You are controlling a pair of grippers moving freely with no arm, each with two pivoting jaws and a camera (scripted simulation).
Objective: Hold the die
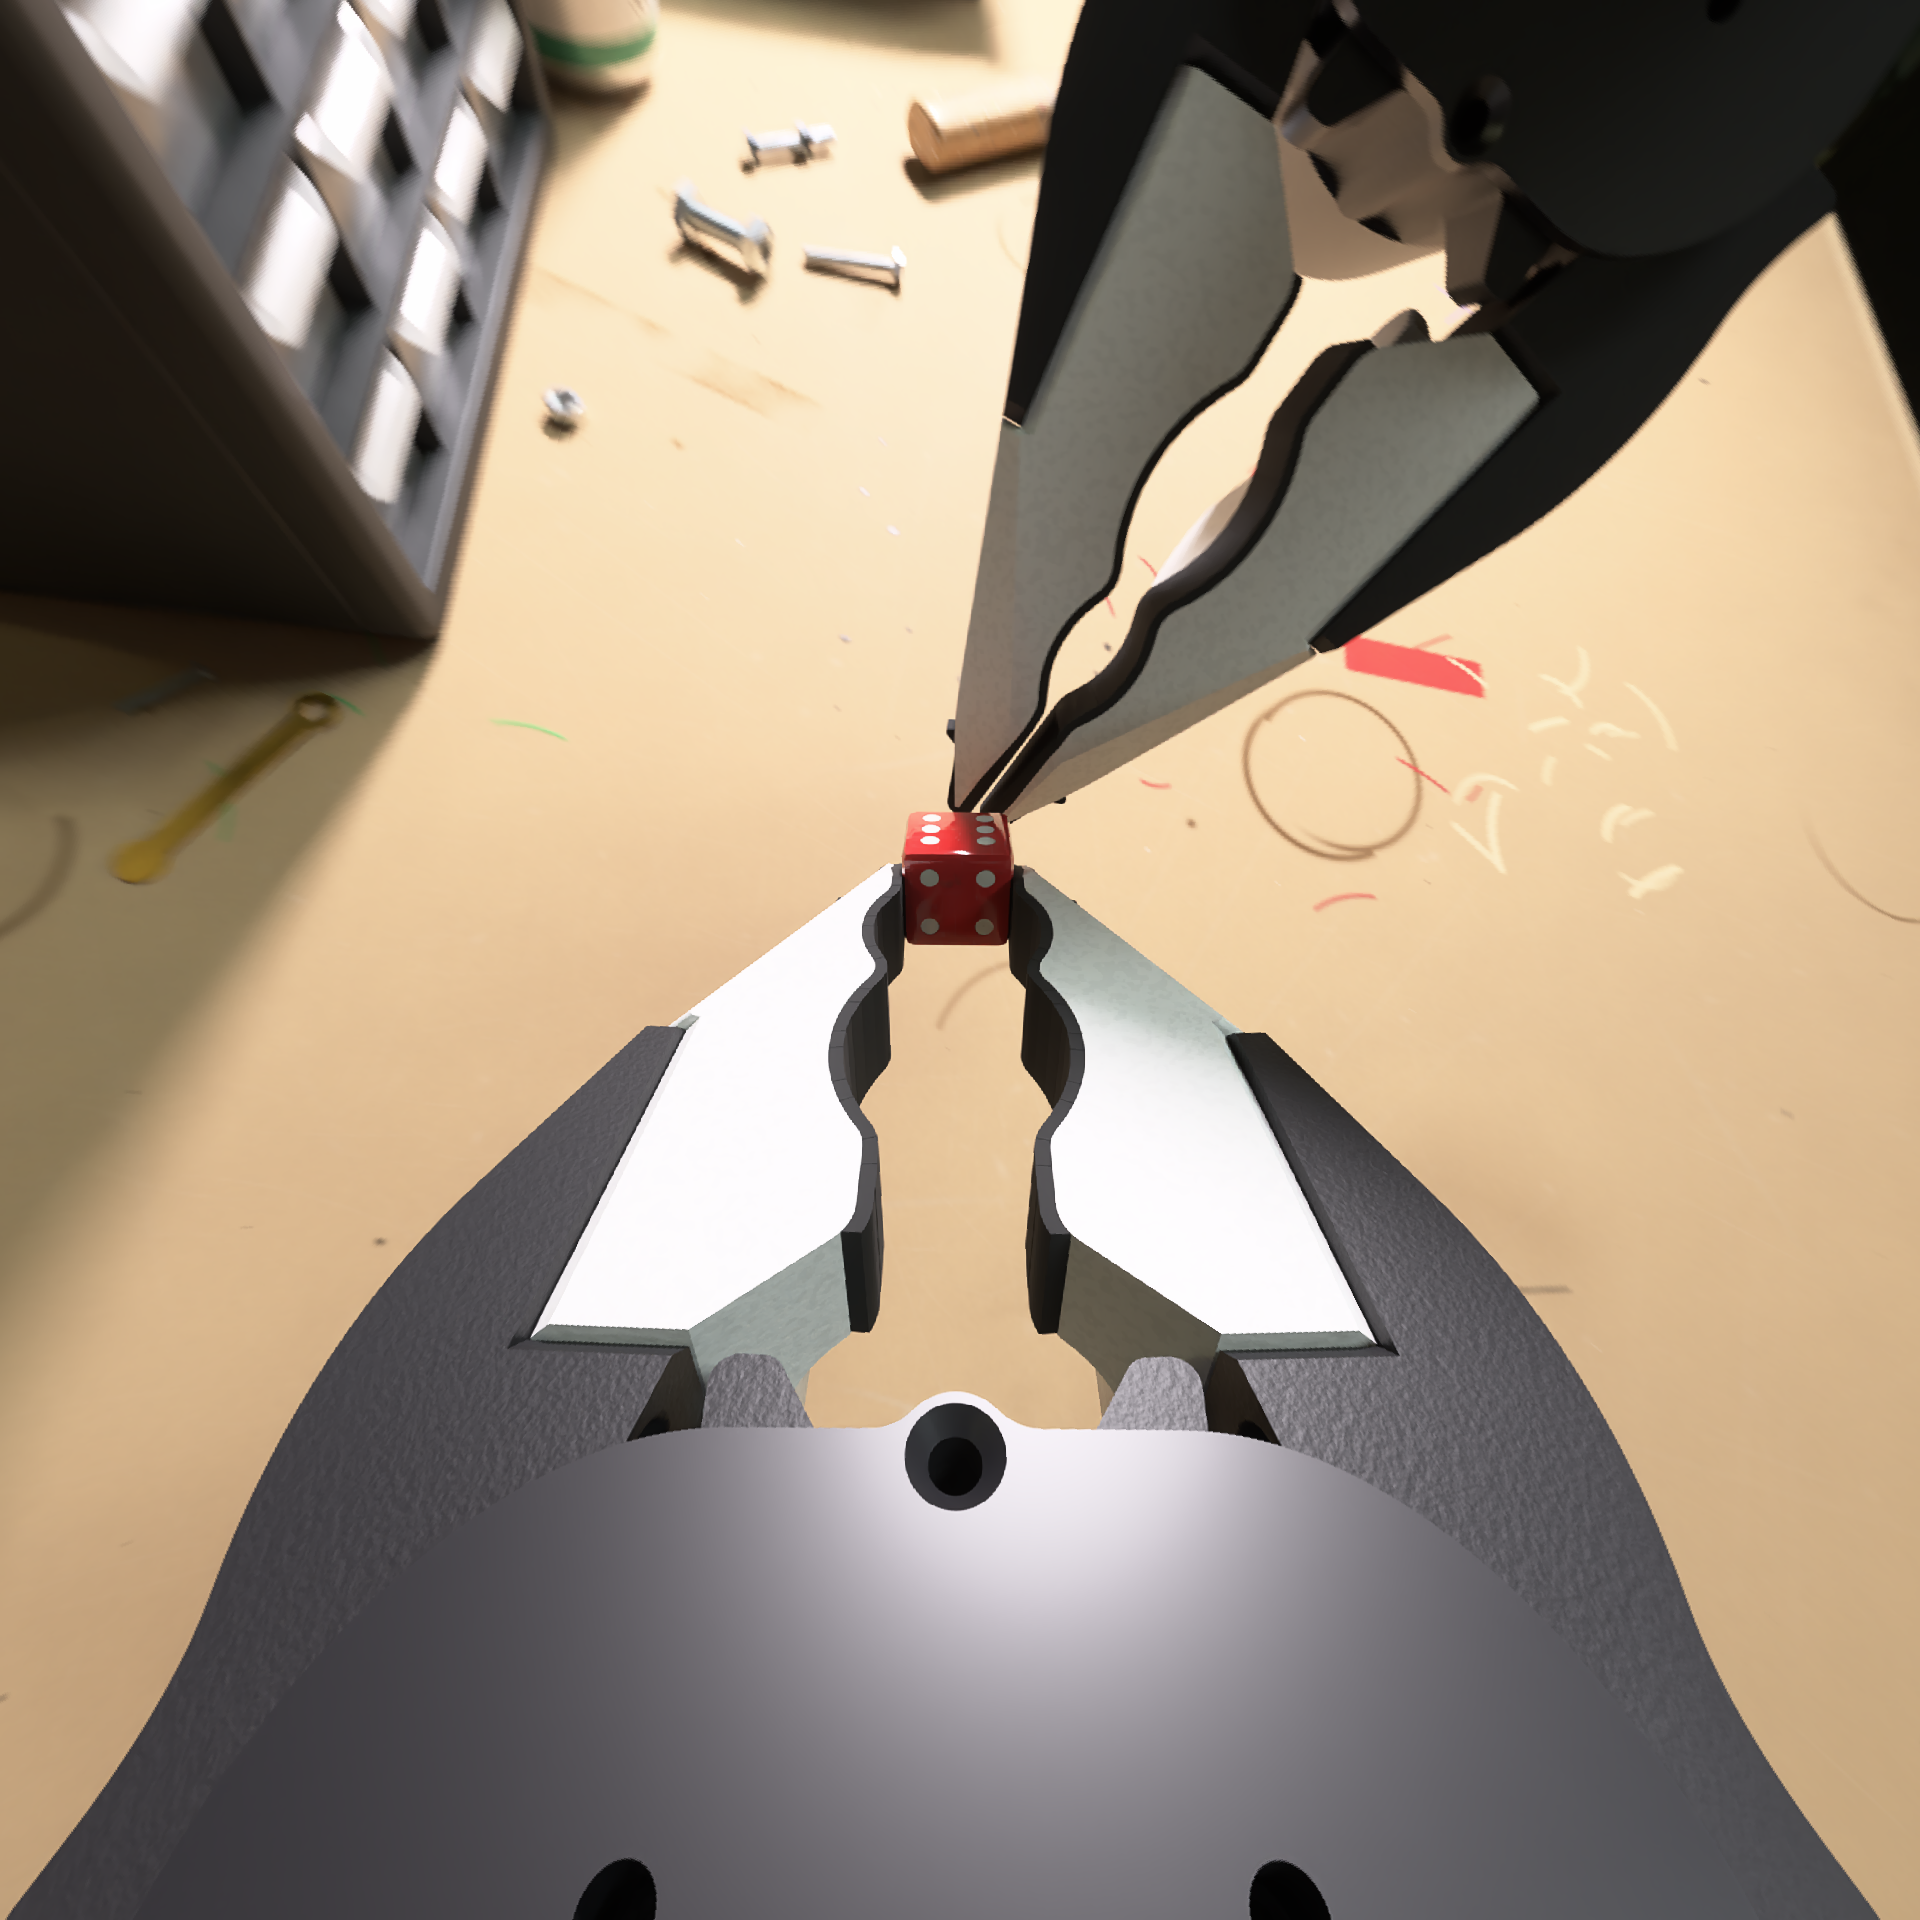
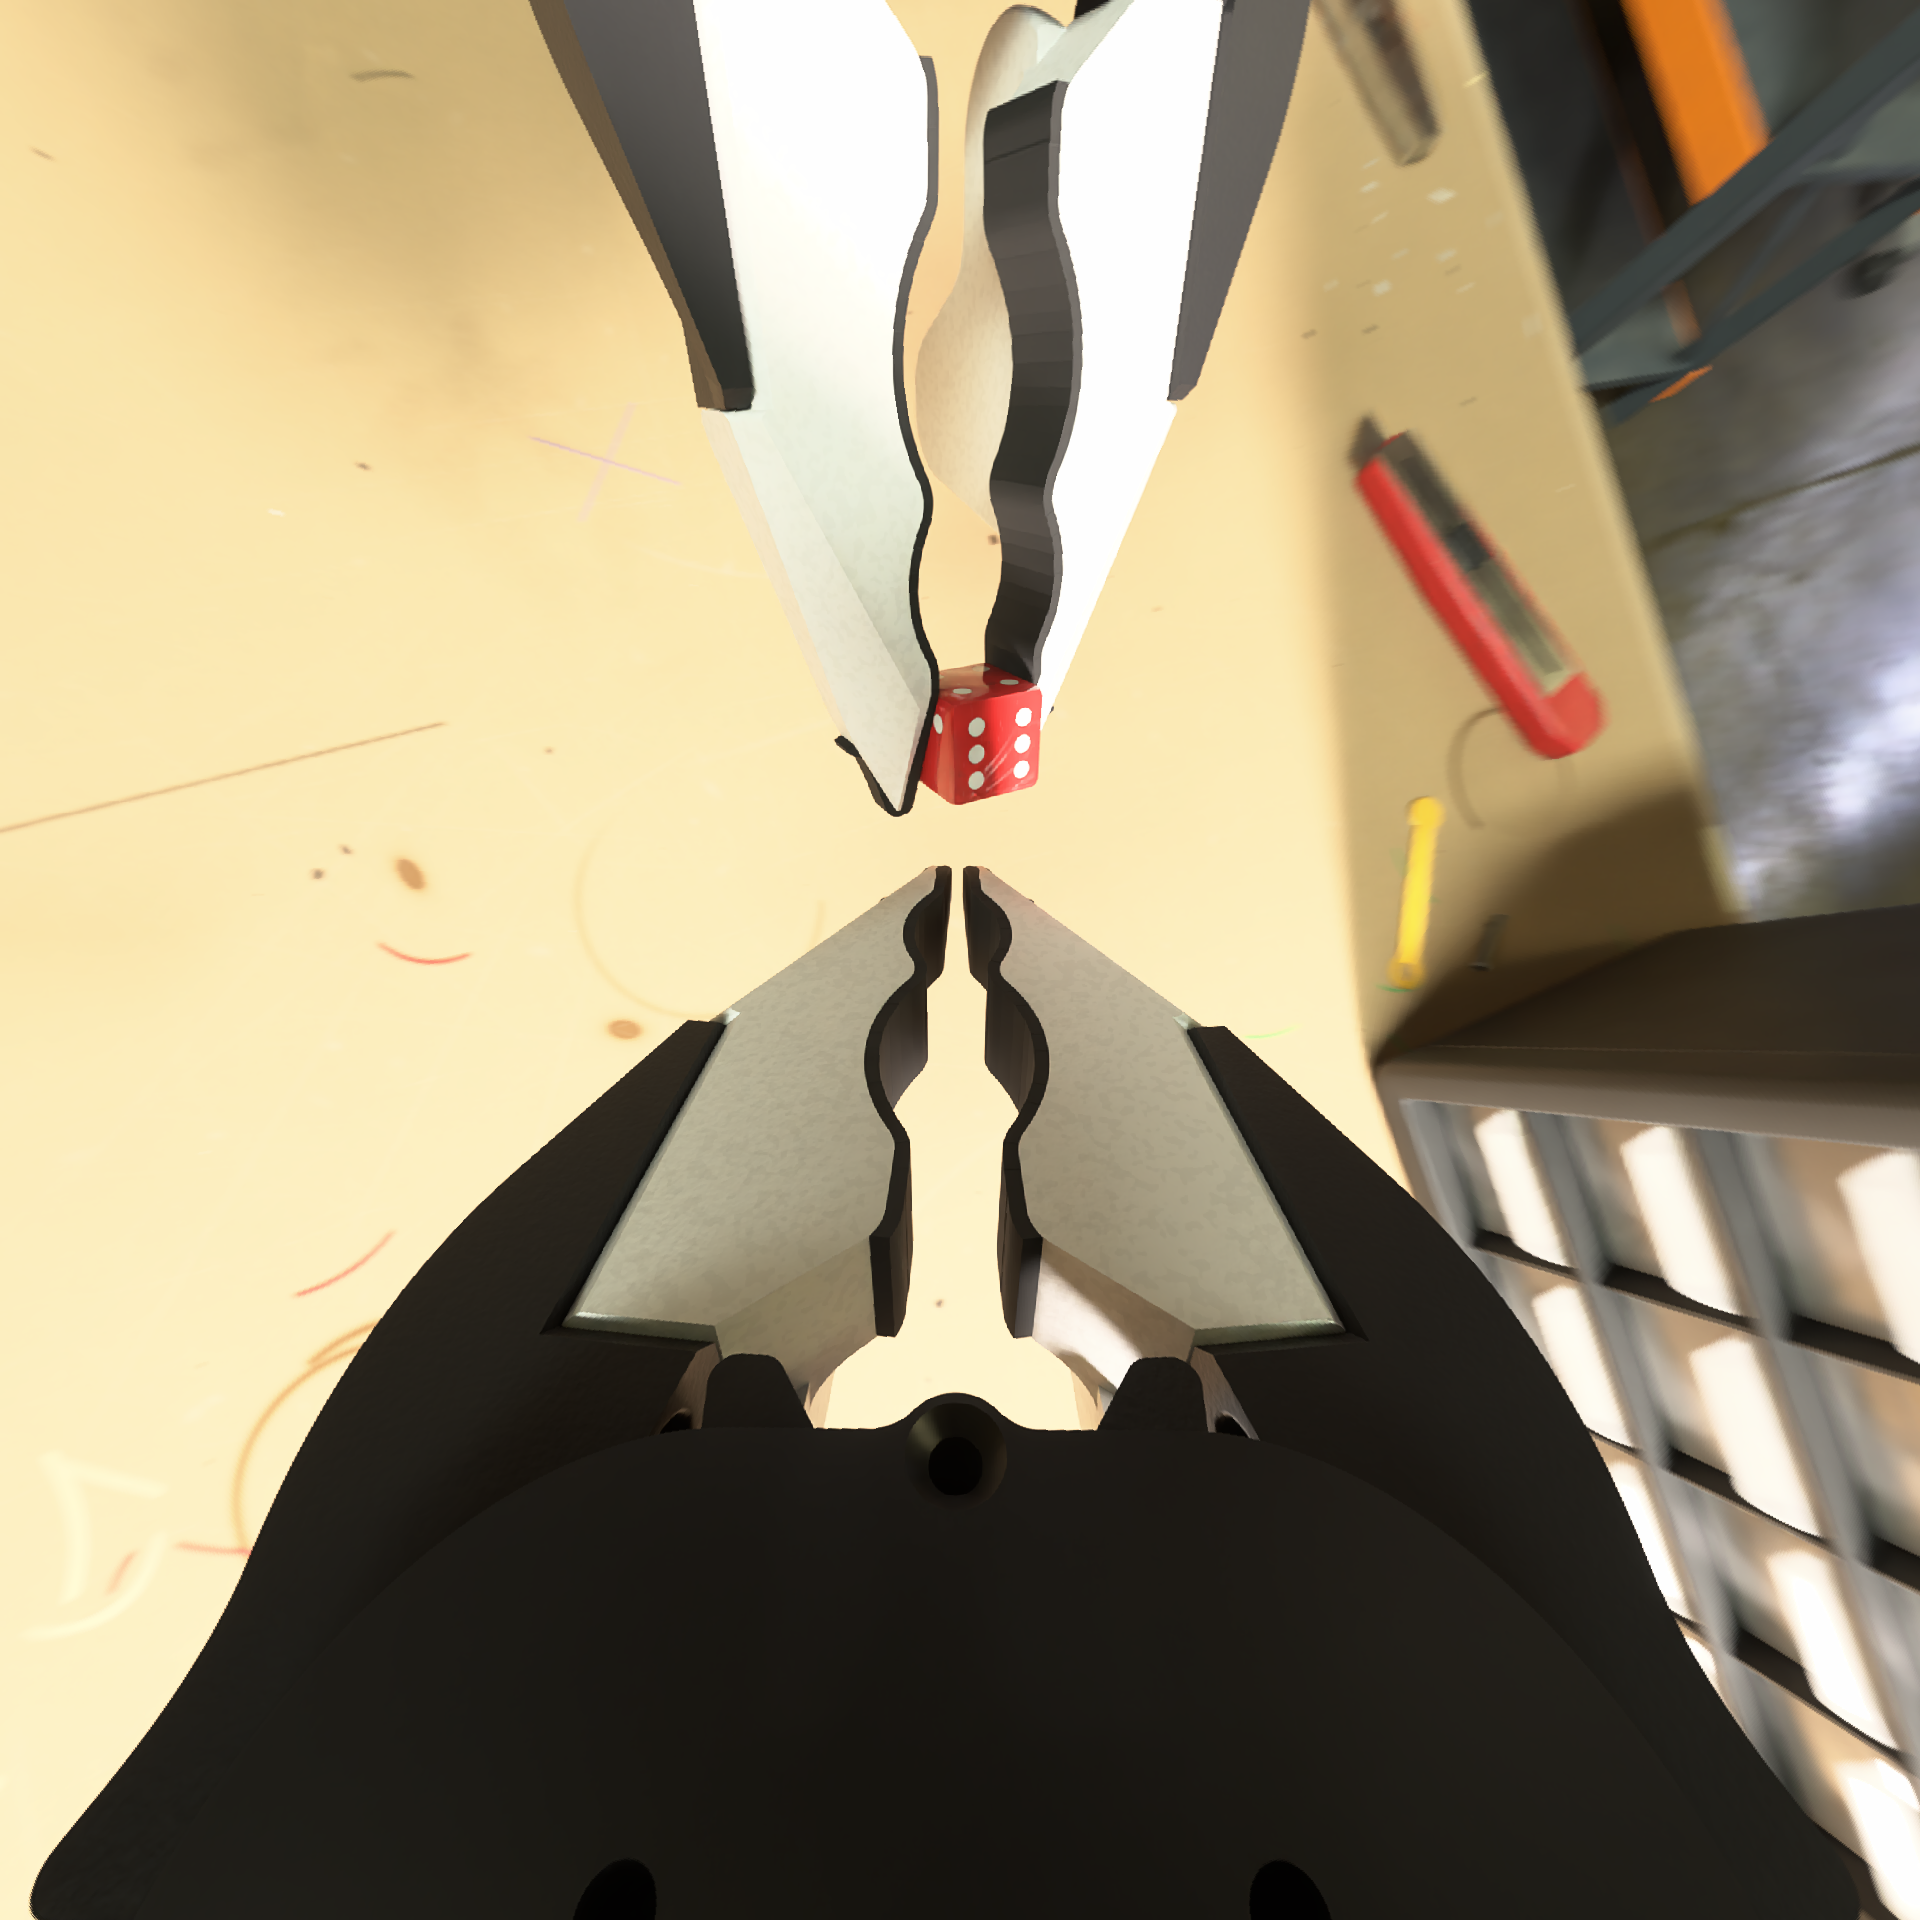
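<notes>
A small red die with white pips sits between my left gripper's fingertips; my left gripper is shut on it, above the tan workbench. The die also shows in the right wrist view, pinched by the left gripper coming down from the top. My right gripper is shut and empty, its tips just short of the die. In the left wrist view the right gripper comes in from the upper right, tips closed, right behind the die's top edge.
A grey drawer cabinet stands at the left, also at the lower right of the right wrist view. Loose bolts, a wooden dowel, a yellow wrench and a red utility knife lie on the bench.
</notes>
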